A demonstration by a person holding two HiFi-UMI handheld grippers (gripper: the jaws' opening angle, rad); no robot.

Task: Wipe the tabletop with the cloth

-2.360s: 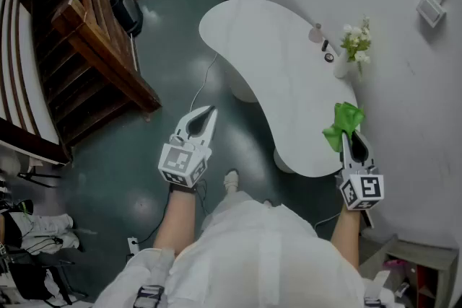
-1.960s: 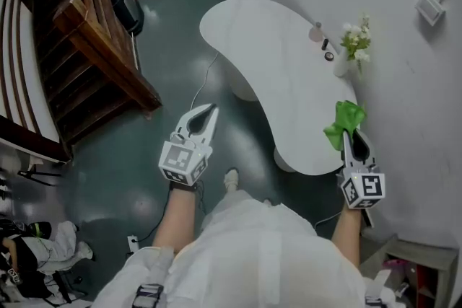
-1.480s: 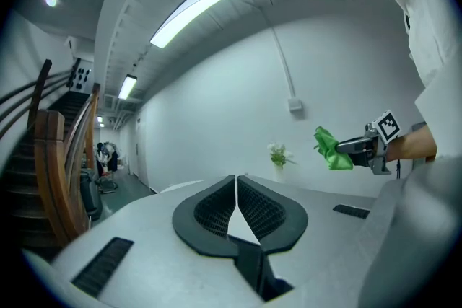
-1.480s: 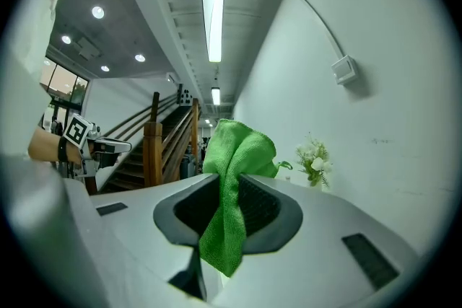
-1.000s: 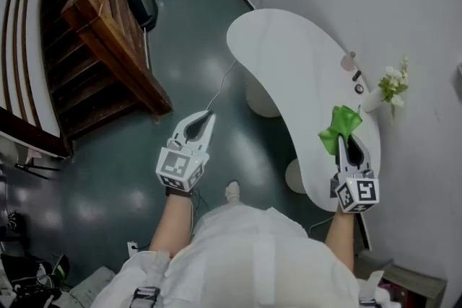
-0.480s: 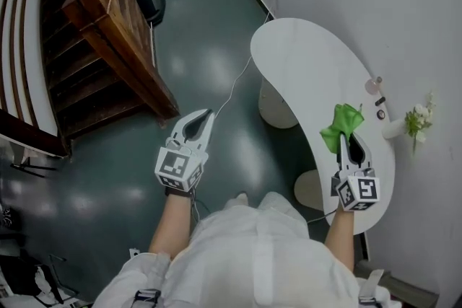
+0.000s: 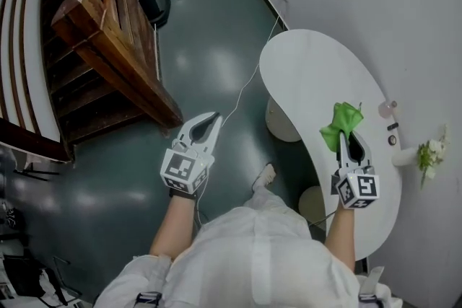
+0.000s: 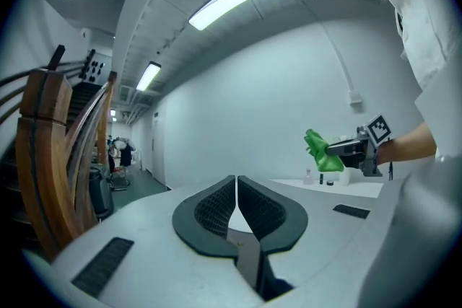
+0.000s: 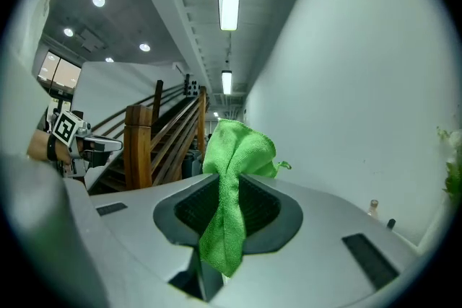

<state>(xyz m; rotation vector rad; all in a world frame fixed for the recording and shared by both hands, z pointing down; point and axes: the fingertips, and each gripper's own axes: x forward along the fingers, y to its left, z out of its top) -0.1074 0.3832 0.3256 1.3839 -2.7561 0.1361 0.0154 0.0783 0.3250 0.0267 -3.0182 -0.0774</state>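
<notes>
My right gripper (image 7: 342, 133) is shut on a green cloth (image 7: 338, 123), held in the air over the near half of the white kidney-shaped tabletop (image 7: 307, 68). In the right gripper view the cloth (image 9: 232, 191) is pinched between the jaws, bunching above them and hanging below. My left gripper (image 7: 214, 116) is shut with nothing in it, out over the dark floor to the left of the table. The left gripper view shows its pads (image 8: 216, 211) pressed together, with the cloth (image 8: 318, 152) off to the right.
A wooden staircase (image 7: 108, 40) fills the left side. At the table's right edge by the white wall stand a vase of flowers (image 7: 431, 153), a small bottle (image 7: 388, 109) and small dark items (image 7: 393, 128). A cable (image 7: 242, 91) runs across the floor. White pedestals (image 7: 281, 122) carry the table.
The person has stepped along, so the table has slid right and nearer in the head view. Both grippers keep their pose; the right one still holds the cloth.
</notes>
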